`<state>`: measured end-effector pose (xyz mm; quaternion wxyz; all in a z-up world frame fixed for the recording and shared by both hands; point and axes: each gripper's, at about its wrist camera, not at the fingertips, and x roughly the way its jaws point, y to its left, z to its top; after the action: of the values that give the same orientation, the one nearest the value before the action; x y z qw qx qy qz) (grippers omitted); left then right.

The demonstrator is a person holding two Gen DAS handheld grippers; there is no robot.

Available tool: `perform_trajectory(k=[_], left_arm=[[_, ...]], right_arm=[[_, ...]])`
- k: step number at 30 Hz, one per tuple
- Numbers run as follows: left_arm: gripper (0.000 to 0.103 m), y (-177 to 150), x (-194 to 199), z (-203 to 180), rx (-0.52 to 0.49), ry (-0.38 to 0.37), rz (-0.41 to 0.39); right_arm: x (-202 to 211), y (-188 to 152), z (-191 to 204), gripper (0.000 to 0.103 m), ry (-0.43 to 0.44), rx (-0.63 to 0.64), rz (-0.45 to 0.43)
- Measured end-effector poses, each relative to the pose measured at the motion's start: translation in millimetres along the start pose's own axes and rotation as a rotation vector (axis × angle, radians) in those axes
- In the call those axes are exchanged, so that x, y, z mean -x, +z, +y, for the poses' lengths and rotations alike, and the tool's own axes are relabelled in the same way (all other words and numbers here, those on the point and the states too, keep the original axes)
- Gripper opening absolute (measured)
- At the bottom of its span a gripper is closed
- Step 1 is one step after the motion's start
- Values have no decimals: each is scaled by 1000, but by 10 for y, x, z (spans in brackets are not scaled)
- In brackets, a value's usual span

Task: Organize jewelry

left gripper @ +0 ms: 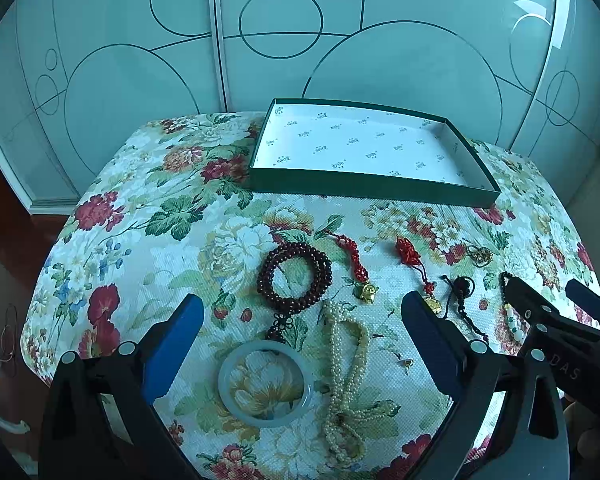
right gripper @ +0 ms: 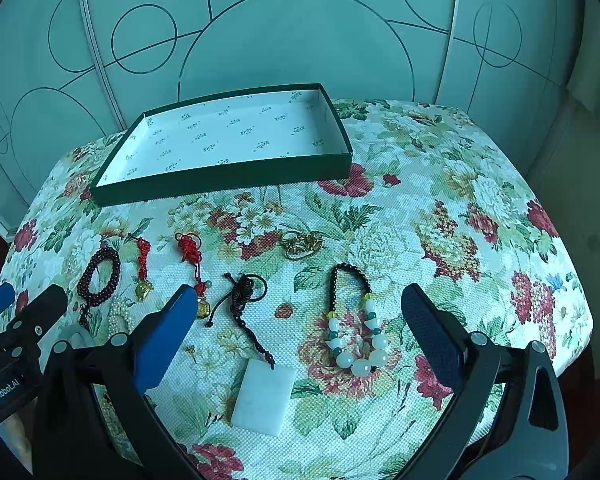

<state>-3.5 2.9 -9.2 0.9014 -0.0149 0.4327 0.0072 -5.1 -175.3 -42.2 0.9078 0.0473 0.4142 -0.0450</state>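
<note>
Left gripper (left gripper: 302, 334), right gripper (right gripper: 300, 330): jaws wide apart, empty. Box (left gripper: 364, 188) empty. Risk: pearl necklace (left gripper: 346, 380) snagging bangle (left gripper: 265, 384), dragging it.

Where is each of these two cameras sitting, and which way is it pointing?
Left wrist view: on the left gripper, looking forward along its blue fingers at the jade bangle and pearl strand.
Right wrist view: on the right gripper, facing the white pendant and bead bracelet.
Shared: the green box, the floral table, and each other's gripper.
</note>
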Motion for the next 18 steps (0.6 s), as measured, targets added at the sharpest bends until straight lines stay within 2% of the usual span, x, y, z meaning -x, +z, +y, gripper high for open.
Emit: perform_trajectory(k=[18], left_arm=[[98,5,-6,-30,-4,6,6]], right_arm=[[-23,0,10,101,-1,-1,7]])
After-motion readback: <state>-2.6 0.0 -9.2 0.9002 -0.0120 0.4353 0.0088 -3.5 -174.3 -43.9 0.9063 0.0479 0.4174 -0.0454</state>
